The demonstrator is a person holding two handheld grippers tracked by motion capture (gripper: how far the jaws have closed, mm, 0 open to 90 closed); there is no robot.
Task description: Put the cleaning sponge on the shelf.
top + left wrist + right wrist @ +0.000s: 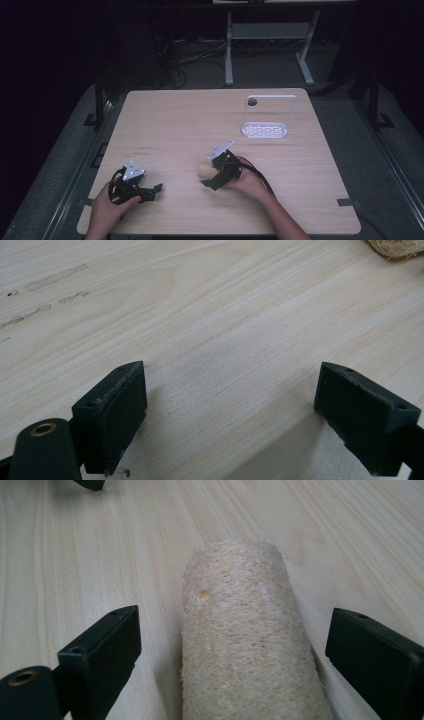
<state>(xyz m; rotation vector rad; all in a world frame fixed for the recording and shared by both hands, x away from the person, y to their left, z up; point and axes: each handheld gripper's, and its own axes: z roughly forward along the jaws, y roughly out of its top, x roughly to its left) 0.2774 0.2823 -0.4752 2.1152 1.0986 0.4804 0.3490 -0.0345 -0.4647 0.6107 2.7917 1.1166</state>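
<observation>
A pale beige loofah roll lies lengthwise on the wooden table. In the high view its end sticks out left of my right gripper. My right gripper is open, with one jaw on each side of the loofah and a gap on both sides. My left gripper rests near the table's front left corner, held by a hand. It is open over bare wood with nothing between its jaws. A corner of the loofah shows at the top right of the left gripper view.
A white wire rack with a perforated base stands upright at the back right of the table. Faint marks sit on the wood left of centre. A desk frame and cables lie on the dark floor beyond.
</observation>
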